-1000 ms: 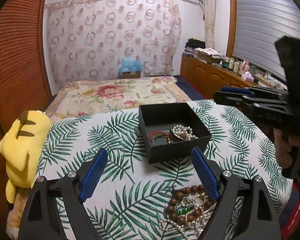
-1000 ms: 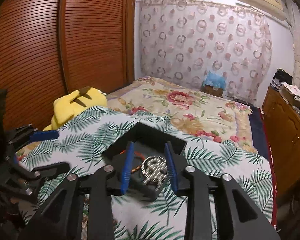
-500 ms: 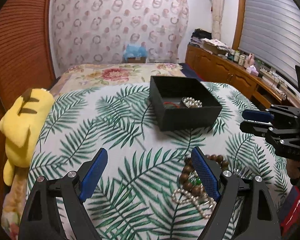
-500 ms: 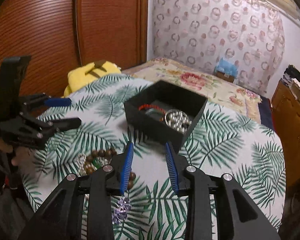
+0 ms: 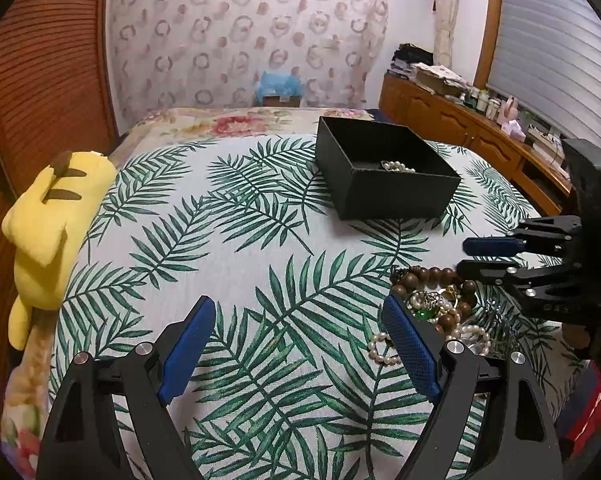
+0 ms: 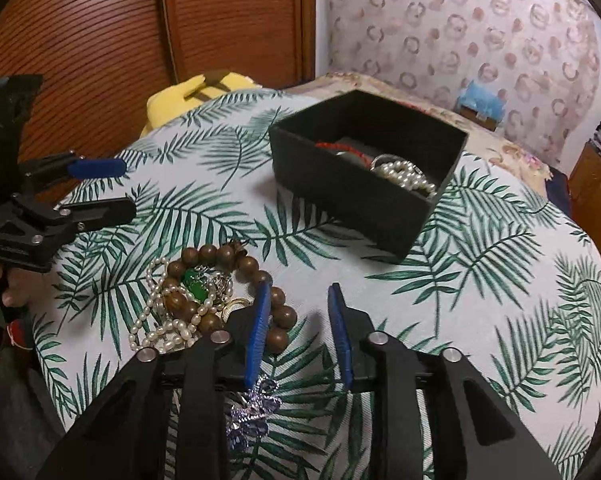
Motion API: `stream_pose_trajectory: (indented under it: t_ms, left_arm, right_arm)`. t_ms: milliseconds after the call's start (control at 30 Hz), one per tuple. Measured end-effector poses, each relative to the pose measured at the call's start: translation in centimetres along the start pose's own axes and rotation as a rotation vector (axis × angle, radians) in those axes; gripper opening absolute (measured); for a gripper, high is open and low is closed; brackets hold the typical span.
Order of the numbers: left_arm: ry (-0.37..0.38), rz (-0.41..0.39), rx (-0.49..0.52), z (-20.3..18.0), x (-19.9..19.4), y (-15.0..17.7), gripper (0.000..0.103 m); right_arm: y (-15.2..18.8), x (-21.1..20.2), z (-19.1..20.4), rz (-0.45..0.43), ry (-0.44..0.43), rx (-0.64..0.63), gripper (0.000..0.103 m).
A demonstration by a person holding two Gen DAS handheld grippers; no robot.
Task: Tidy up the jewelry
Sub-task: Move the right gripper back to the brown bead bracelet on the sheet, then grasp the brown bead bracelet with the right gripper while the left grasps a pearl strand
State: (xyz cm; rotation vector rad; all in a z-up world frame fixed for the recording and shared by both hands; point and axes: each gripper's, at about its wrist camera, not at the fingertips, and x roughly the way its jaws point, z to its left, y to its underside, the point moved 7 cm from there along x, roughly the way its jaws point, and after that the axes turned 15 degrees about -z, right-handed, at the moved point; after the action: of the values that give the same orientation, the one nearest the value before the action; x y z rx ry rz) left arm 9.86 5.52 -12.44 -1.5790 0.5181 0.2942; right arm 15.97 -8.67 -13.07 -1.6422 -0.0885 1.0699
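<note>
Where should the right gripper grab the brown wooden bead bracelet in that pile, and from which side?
Grip the bead arc at the pile's outer edge, beside the right gripper. There the wooden bead bracelet lies clear of the pearl strand and green pendant. Come from above, fingers straddling one or two beads across the strand.

Left gripper (image 5: 296,320) was held level with jaws spread wide and empty; right gripper (image 6: 298,304) pointed downward, jaws parted narrowly, gripping nothing.
</note>
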Motion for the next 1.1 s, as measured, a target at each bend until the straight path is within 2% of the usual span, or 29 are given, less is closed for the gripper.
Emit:
stream_pose_trajectory:
  t_ms: [400,533,567,867,1100]
  left_arm:
    - [0.01,0.022,0.014,-0.7,0.5,0.6,0.082]
    - [0.011,0.024,0.014,-0.8,0.6,0.7,0.082]
    - [0.012,0.025,0.015,-0.8,0.6,0.7,0.082]
    - [0.022,0.034,0.015,-1.3,0.6,1.3,0.082]
    - [0.038,0.04,0.019,-2.2,0.5,1.6,0.082]
  right_arm:
    - [0.5,1.0,0.7,0.043,-0.021,-0.029,0.027]
    - [0.8,1.3,1.1,0.048,-0.035,-0.04,0.015]
    - [0.7,1.2,1.2,0.045,-0.032,-0.044,0.015]
    - [-3.8,-2.9,0.0,-0.126,0.006,-0.01,0.015]
    - [-6.1,-5.8,-2.0,-0.201,0.048,0.008,0.015]
